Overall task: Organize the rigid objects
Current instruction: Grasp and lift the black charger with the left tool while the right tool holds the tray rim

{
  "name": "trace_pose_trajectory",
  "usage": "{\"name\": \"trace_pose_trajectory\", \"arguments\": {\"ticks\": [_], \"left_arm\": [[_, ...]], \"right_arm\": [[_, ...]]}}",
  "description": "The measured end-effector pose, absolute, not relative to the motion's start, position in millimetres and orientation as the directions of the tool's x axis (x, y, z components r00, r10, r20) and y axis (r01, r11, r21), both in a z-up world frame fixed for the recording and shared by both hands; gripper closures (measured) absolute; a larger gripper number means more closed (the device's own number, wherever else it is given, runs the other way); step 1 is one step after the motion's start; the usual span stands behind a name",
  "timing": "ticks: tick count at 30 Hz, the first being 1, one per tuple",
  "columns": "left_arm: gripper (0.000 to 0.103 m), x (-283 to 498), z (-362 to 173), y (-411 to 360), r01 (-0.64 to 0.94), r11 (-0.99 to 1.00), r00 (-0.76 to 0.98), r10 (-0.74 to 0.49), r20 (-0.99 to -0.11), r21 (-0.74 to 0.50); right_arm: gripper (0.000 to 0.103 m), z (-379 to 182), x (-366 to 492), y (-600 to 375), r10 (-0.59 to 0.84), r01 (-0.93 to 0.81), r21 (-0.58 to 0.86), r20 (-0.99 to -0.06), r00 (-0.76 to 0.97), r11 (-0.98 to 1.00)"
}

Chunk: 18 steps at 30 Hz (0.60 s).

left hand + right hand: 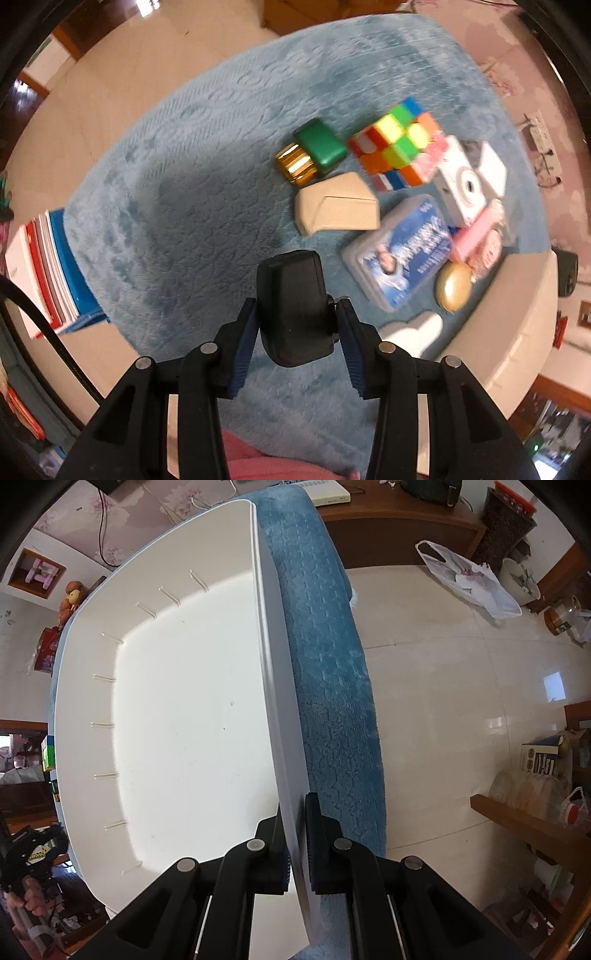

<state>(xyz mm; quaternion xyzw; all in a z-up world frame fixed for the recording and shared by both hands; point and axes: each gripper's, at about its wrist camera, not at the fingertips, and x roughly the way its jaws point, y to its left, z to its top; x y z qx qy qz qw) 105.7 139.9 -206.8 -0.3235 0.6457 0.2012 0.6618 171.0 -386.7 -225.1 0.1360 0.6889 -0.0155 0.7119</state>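
Observation:
My left gripper [297, 334] is shut on a black box-shaped object [293, 306], held above the blue fluffy mat [177, 192]. On the mat lie a green and gold bottle [314, 149], a colourful puzzle cube [395, 146], a beige block [338, 205], a blue-labelled case [400, 251], a white toy camera [463, 181], pink pieces [476, 236], a gold egg [453, 286] and a white heart shape [415, 330]. My right gripper [295, 853] is shut on the right wall [284, 746] of a white bin [177, 716], whose inside holds nothing.
A stack of books [48, 273] lies off the mat's left edge. The white bin's rim [517, 332] shows at the right in the left wrist view. A plastic bag [469, 579], jars and wooden shelves [528, 823] stand on the tiled floor right of the mat.

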Motion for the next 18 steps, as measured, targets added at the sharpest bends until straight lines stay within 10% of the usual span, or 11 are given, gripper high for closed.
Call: {"name": "trace_pose_trajectory", "arguments": {"ticks": [18], "left_arm": [[0.057, 148, -112, -19, -0.229, 0.963, 0.201, -0.096, -0.975, -0.143]], "right_arm": [[0.092, -226, 159, -398, 0.219, 0.318, 0.255, -0.965, 0.145, 0.913]]}}
